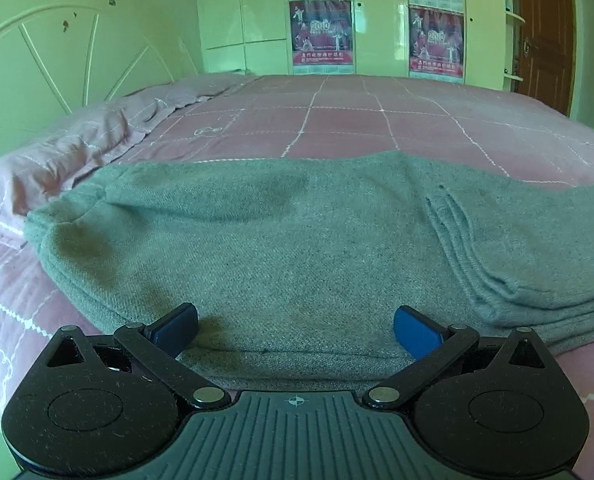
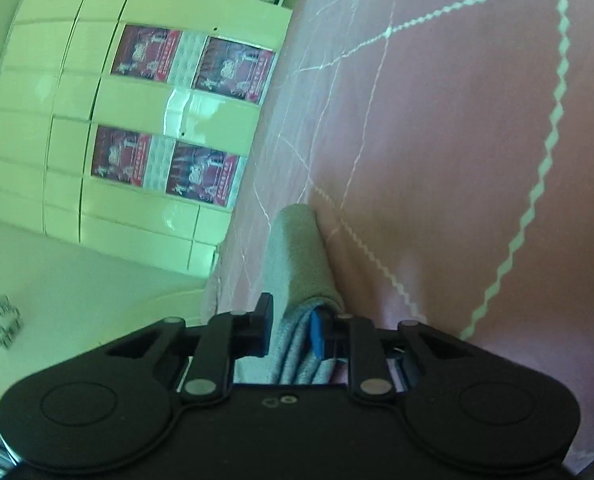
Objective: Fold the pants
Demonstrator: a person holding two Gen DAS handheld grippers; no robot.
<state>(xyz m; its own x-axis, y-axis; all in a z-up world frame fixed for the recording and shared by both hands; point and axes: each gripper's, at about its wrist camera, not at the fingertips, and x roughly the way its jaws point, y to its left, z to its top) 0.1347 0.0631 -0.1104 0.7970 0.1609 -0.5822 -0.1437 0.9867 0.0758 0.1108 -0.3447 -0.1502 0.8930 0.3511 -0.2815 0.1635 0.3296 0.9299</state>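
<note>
Grey-green pants (image 1: 297, 240) lie folded in layers on the pink bed, filling the middle of the left wrist view; stacked edges show at their right end. My left gripper (image 1: 295, 330) hovers at the near edge of the pants, jaws wide apart, blue pads (image 1: 415, 332) clear of the cloth. In the right wrist view the camera is rolled sideways. My right gripper (image 2: 293, 328) is shut on a bunched, layered fold of the pants (image 2: 297, 248), which stick out past the fingertips against the bed cover.
A pink quilted bed cover (image 1: 357, 120) with white stitched squares spreads behind the pants. A pink pillow (image 1: 57, 160) lies at the left by the pale headboard (image 1: 57, 48). Wardrobe doors with posters (image 1: 323, 36) stand beyond. Pale floor (image 2: 77, 272) shows left of the bed.
</note>
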